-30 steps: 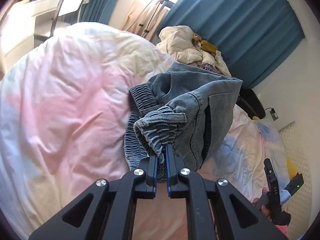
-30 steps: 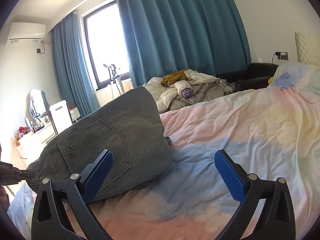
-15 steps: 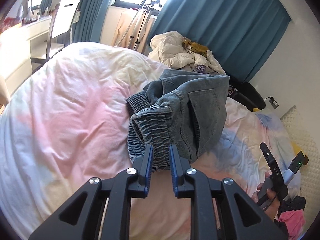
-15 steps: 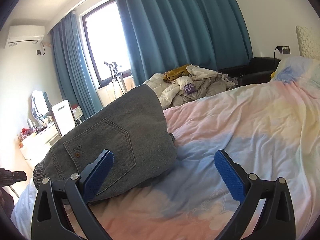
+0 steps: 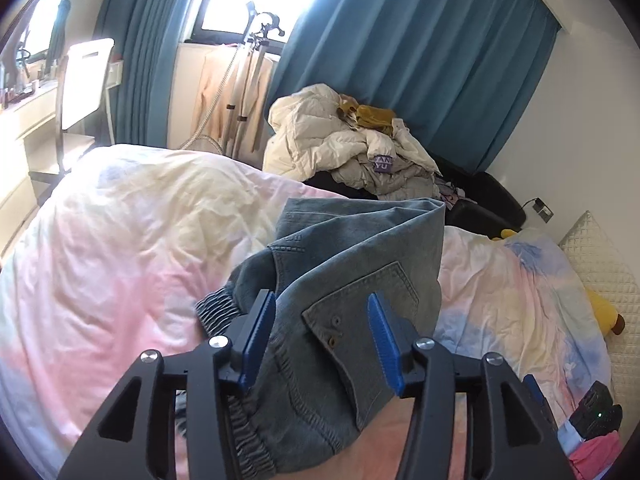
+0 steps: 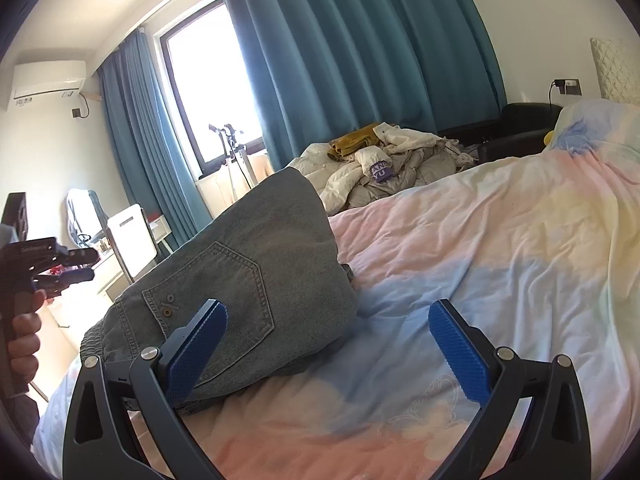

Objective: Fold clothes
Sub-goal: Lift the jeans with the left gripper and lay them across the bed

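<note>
While the left wrist view is looking along the left gripper (image 5: 320, 340), its two blue pads (image 5: 258, 334) are standing moderately apart with nothing pinched between them. Directly beyond the pads, the folded denim jeans (image 5: 352, 280) are lying on the pastel duvet (image 5: 132, 240); whether the pads are touching the denim cannot be told. The back pocket (image 5: 360, 300) is facing up, and the elastic waistband (image 5: 218, 310) is bunching on the side of the jeans toward the white chair (image 5: 82, 80). Behind the jeans, a clothes pile (image 5: 360, 148) is resting in front of the blue curtain (image 5: 420, 60). A quilted pillow (image 5: 596, 264) and a yellow plush toy (image 5: 604, 312) are lying at the duvet edge well apart from the jeans.

As the right wrist view is looking along the right gripper (image 6: 326, 348), its pads (image 6: 460, 352) are spreading wide and holding nothing. One pad is overlapping the near edge of the jeans (image 6: 248, 280) in this view; the other is hovering over the bare duvet (image 6: 480, 240). Beyond the waistband end of the jeans, the left gripper (image 6: 74, 266) is hanging in the air, clear of the denim, gripped by a hand (image 6: 24, 332). The clothes pile (image 6: 384, 172) is lying behind the jeans.
</note>
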